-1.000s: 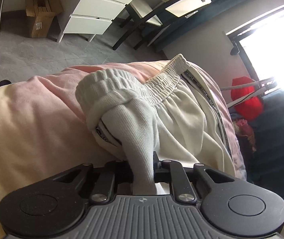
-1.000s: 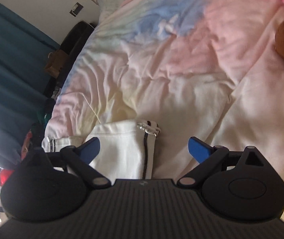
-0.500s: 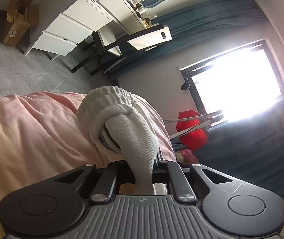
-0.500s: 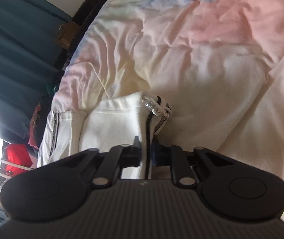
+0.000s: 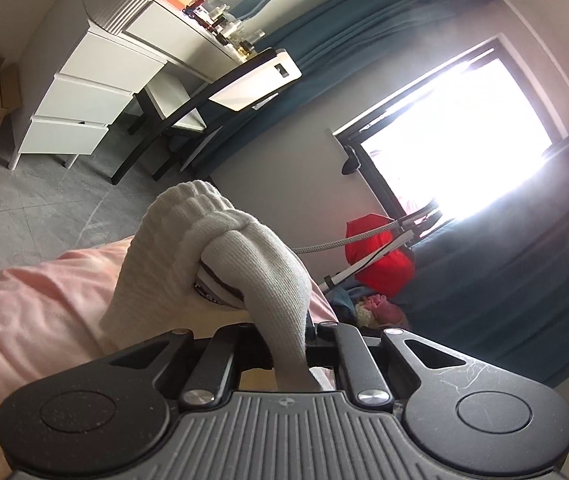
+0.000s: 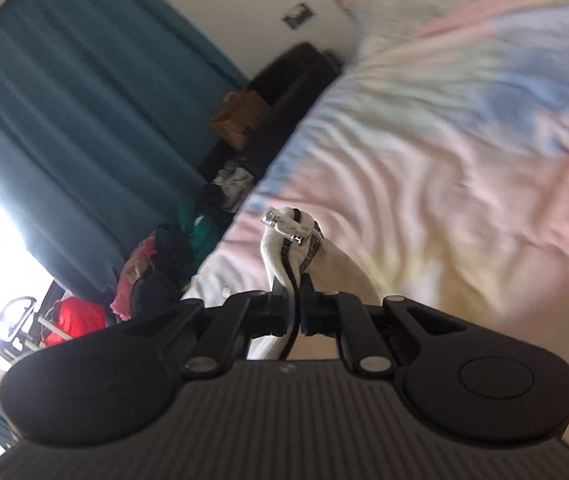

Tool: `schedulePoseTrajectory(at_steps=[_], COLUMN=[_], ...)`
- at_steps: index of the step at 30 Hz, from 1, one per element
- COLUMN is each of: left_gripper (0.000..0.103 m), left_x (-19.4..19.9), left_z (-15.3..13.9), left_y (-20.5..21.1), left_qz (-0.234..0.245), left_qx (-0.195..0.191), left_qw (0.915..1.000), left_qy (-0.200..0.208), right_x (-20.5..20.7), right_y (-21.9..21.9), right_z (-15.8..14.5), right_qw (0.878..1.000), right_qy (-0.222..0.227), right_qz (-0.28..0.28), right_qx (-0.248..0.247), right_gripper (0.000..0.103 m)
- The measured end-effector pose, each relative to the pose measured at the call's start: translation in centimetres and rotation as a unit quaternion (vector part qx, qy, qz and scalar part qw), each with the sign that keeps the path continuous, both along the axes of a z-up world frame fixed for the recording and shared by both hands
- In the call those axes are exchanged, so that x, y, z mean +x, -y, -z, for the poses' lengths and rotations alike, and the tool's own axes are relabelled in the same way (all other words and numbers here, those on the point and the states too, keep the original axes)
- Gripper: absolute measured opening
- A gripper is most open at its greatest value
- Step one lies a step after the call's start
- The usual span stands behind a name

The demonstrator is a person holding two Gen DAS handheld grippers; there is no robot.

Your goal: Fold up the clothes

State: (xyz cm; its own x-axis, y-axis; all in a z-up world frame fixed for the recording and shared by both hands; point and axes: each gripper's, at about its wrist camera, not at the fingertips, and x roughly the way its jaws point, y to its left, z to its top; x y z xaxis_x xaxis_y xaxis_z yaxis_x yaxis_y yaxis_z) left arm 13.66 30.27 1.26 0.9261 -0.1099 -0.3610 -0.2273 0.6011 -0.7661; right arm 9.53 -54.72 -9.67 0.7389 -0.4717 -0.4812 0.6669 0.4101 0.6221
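left wrist view: the left gripper (image 5: 289, 334) has its jaws pinched together on a bunch of cream ribbed knit, the elastic waistband end of the white trousers (image 5: 220, 256). the fabric rises out of the jaws in a thick rolled hump, lifted above the pink bedspread (image 5: 36, 300) near the bed's edge; a dark printed stripe shows under the roll. beyond stand white drawers (image 5: 84, 92), a chair (image 5: 220, 96), teal curtains (image 5: 364, 40) and a bright window (image 5: 464, 140).

right wrist view: the right gripper (image 6: 293, 312) is clamped narrow on another part of the same garment, a white fold with a black side stripe and a small metal clip (image 6: 284, 226) at its tip. the fold hangs off the pastel bedspread (image 6: 464, 160) near its curtain-side edge; the frame is blurred.

procedure, as judged: both holds appear secure. keep both grips level and the cloth taut between them, then lay it flat on the bed before releasing. the knit is heavy and limp; slack will likely cause sagging and a crooked crease.
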Motion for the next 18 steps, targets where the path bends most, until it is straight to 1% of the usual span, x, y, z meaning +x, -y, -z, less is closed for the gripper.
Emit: schedulePoseTrajectory(at_steps=[1, 3, 5, 8, 9, 10, 11, 13, 16, 18], left_gripper=[0.010, 0.010, 0.010, 0.010, 0.010, 0.011, 0.011, 0.012, 0.014, 0.015], left_x=[2.0, 6.3, 11.2, 18.0, 19.8, 21.7, 23.0, 25.5, 27.8, 26.4], left_z=[-0.2, -0.4, 0.4, 2.3, 2.9, 3.6, 4.4, 5.9, 7.9, 7.6], left_y=[0.3, 1.6, 3.0, 3.9, 4.2, 4.6, 4.8, 5.2, 5.6, 5.5], left_qz=[-0.001, -0.005, -0.010, -0.016, -0.012, -0.005, -0.001, 0.005, 0.015, 0.018], left_qx=[0.008, 0.053, 0.085, 0.080, 0.088, 0.106, 0.115, 0.133, 0.157, 0.166], left_qw=[1.0000, 0.9986, 0.9962, 0.9949, 0.9935, 0.9910, 0.9892, 0.9853, 0.9778, 0.9767], left_qy=[-0.006, -0.009, -0.021, -0.060, -0.070, -0.082, -0.091, -0.107, -0.138, -0.134], right_x=[1.9, 5.7, 9.5, 15.2, 17.1, 19.0, 20.6, 22.4, 24.1, 24.3], right_y=[0.2, 0.5, 0.9, 1.4, 1.5, 1.7, 1.9, 1.9, 1.7, 1.2], right_z=[-0.1, -0.3, -0.5, -0.8, -0.9, -1.0, -0.8, 0.9, 2.9, 3.4], right_qw=[1.000, 0.999, 0.998, 0.995, 0.993, 0.992, 0.991, 0.991, 0.990, 0.990], right_qy=[-0.006, -0.018, -0.029, -0.047, -0.053, -0.058, -0.061, -0.063, -0.074, -0.075], right_qz=[-0.005, -0.016, -0.026, -0.042, -0.047, -0.053, -0.057, -0.063, -0.062, -0.058], right_qx=[-0.010, -0.030, -0.050, -0.080, -0.090, -0.099, -0.105, -0.104, -0.102, -0.107], right_gripper=[0.009, 0.009, 0.009, 0.009, 0.009, 0.009, 0.009, 0.009, 0.009, 0.011])
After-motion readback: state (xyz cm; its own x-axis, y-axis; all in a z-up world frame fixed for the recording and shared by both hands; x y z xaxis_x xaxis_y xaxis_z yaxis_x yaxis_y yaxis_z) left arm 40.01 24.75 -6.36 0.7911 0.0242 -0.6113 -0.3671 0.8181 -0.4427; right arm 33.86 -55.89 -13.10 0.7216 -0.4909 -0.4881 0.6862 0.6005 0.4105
